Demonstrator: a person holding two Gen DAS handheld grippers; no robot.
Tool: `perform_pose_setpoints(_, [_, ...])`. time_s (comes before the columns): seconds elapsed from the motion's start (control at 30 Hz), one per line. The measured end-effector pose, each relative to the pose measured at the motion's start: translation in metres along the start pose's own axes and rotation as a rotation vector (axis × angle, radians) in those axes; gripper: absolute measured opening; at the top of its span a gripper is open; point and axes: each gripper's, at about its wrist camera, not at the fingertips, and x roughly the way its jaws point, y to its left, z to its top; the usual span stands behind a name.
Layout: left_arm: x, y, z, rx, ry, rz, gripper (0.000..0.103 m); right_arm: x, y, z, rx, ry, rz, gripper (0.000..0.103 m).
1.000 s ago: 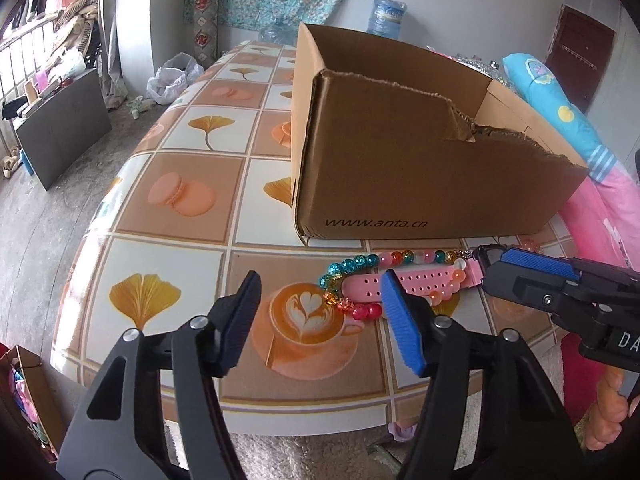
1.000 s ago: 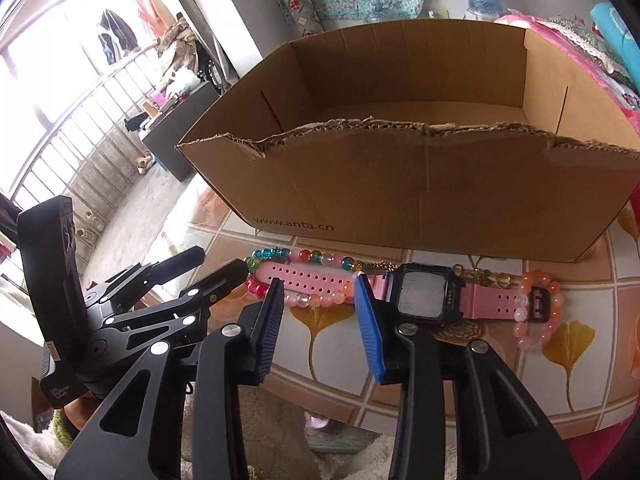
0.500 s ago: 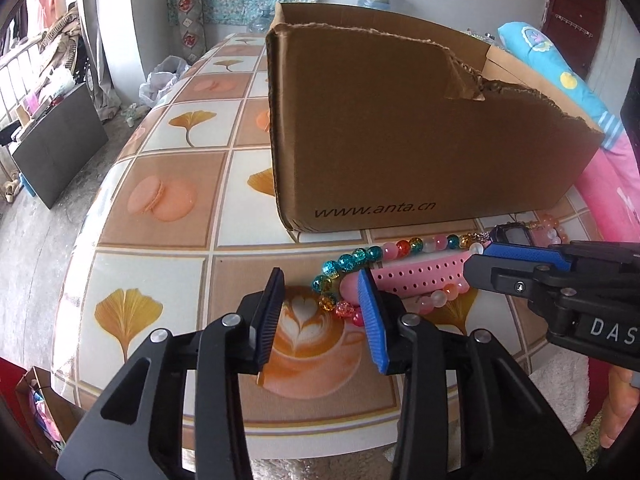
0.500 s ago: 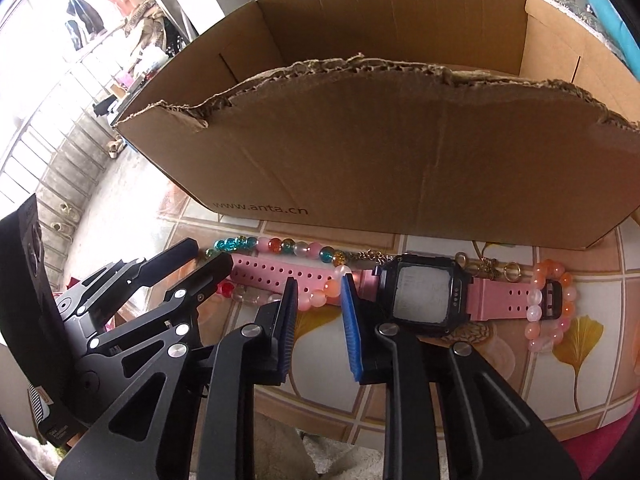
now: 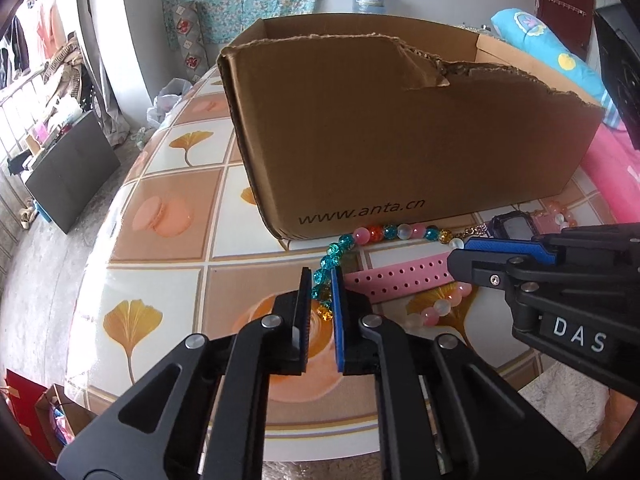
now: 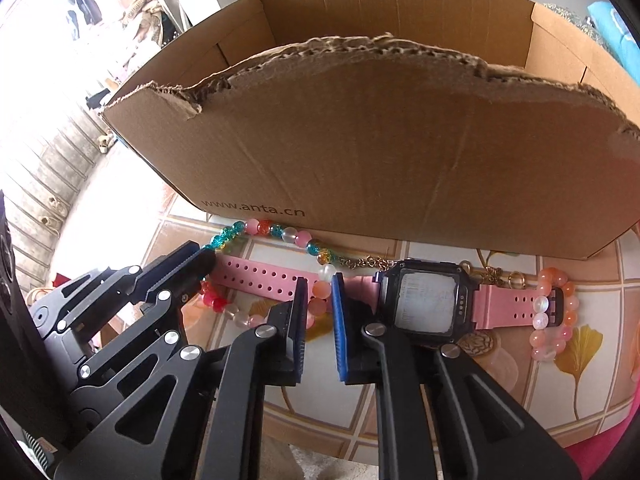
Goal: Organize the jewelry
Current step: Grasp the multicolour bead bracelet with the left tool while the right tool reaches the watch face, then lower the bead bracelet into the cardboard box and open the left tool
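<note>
1. Left tool (image 5: pixel 320 276): jaws closing on the left end of the bead strand (image 5: pixel 384 233), at the teal beads where the loop bends. Beads sit between the pads; contact looks made on both sides, so I read it as gripping the strand. Likely chosen because that end lies clear of the watch strap.
2. Bead strand: a long loop of teal, pink, red and clear beads, lying flat on the counter (image 5: pixel 160 256) just in front of the box (image 5: pixel 400 128). The watch (image 6: pixel 424 300) lies across the loop, its pink strap inside it, touching the beads.
3. Right tool (image 6: pixel 320 292): jaws closing on the lower run of the same strand, at an orange-pink bead beside the strap and just left of the watch face. Bead is between the pads and appears pinched. Judgement: two grips on one loose loop allow lifting it without it sagging or dragging the watch.
4. Pale bracelet (image 6: pixel 554 316): orange and white beads, wrapped around the right end of the strap, untouched.
5. Box: open-topped cardboard with a torn front rim, standing directly behind the jewelry; the probable destination. No contents visible in it.
6. Counter: glossy cloth printed with ginkgo leaves, macarons and latte cups.
7. Room: floral curtain and water bottle behind, clothes at left, bedding at right.
</note>
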Motion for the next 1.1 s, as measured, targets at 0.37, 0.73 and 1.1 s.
perform_pose_setpoints(0.37, [-0.045, 0.024, 0.001, -0.097, -0.061, -0.085, 0.008, -0.024, -0.001, -0.003, 0.027, -0.064, 0.155, 0.01])
perform_pose_setpoints(0.73, [-0.126, 0.015, 0.055, -0.059, -0.212, -0.19, 0.008, -0.105, 0.005, 0.015, -0.048, -0.226, 0.294, 0.01])
perform_pose_setpoints(1.1, [-0.031, -0.008, 0.193, 0.039, 0.008, -0.179, 0.008, -0.073, -0.049, 0.146, -0.076, -0.069, 0.311, 0.01])
